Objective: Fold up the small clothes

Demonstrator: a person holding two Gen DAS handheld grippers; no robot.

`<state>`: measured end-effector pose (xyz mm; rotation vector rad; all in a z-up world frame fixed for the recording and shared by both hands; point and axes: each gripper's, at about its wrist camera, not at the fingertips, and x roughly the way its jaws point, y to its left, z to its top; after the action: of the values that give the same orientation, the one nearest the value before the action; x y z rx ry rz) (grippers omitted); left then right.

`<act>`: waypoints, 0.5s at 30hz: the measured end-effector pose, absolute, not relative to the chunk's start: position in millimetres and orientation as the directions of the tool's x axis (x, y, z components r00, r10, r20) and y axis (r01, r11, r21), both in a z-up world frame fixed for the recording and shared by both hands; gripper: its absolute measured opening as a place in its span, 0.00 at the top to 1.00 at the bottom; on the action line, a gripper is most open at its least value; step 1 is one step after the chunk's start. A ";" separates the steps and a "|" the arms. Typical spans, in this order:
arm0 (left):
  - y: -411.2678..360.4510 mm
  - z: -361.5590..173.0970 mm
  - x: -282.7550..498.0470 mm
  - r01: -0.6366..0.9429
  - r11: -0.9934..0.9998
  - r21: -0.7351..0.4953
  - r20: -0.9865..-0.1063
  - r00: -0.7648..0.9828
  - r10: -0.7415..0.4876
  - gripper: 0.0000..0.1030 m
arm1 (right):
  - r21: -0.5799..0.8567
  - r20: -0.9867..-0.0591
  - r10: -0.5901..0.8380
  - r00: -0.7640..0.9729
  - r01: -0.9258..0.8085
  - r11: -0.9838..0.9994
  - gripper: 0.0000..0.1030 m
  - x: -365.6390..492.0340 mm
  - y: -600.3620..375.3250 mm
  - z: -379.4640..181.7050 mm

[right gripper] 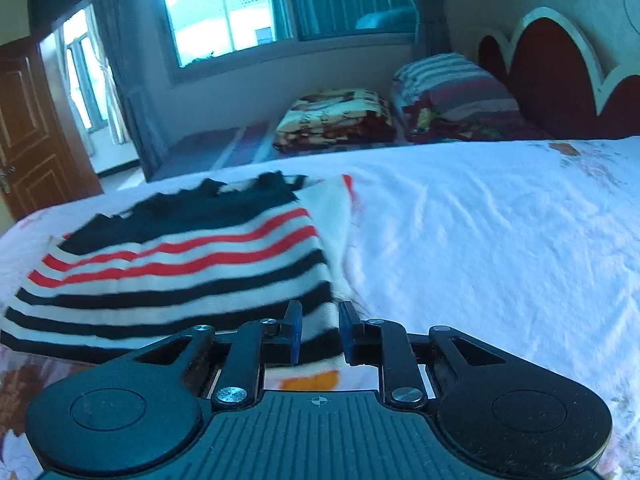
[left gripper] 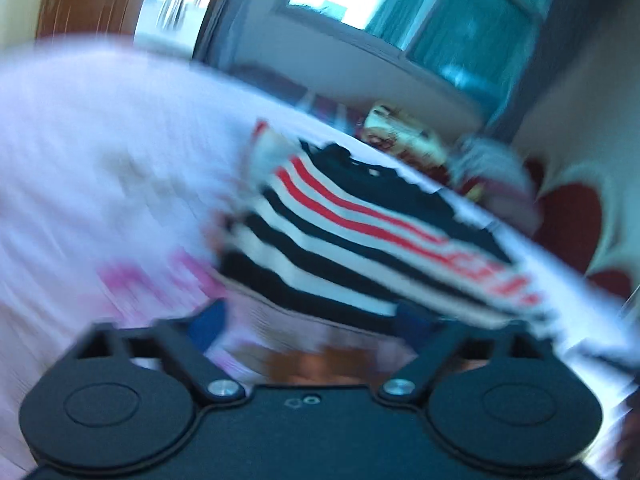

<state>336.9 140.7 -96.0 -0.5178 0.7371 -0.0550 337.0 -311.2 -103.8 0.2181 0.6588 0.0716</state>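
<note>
Striped sweater lies bunched on the white bedsheet. Right gripper pinches its near hem; left gripper blurred, grip unclear. Soft, light, floppy knit: take its corners.

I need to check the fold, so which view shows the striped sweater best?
The right wrist view: the sweater lies sharp on the bed, stripes and folded edge clear. The left wrist view shows the same sweater smeared by motion blur, its edges hard to read.
</note>
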 end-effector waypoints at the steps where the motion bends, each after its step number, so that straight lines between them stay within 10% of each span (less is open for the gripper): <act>1: 144.4 -105.9 341.4 -0.161 0.835 -0.526 -0.629 0.734 -0.254 0.52 | 0.230 -0.591 0.147 0.793 -0.010 0.973 0.79 339.5 -306.9 -100.6; 13: 165.6 -143.5 406.4 -0.246 0.648 -0.721 -0.505 0.827 -0.247 0.45 | 0.286 -0.584 0.315 0.748 -0.173 0.942 0.79 404.6 -232.9 -104.4; 15: 162.6 -142.4 418.5 -0.251 0.665 -0.703 -0.518 0.822 -0.238 0.58 | 0.285 -0.588 0.340 0.734 -0.205 0.936 0.79 417.3 -213.5 -109.5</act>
<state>418.5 162.6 -142.4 -0.8583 0.6262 0.0080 417.3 -213.5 -109.5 0.2072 0.6842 0.3023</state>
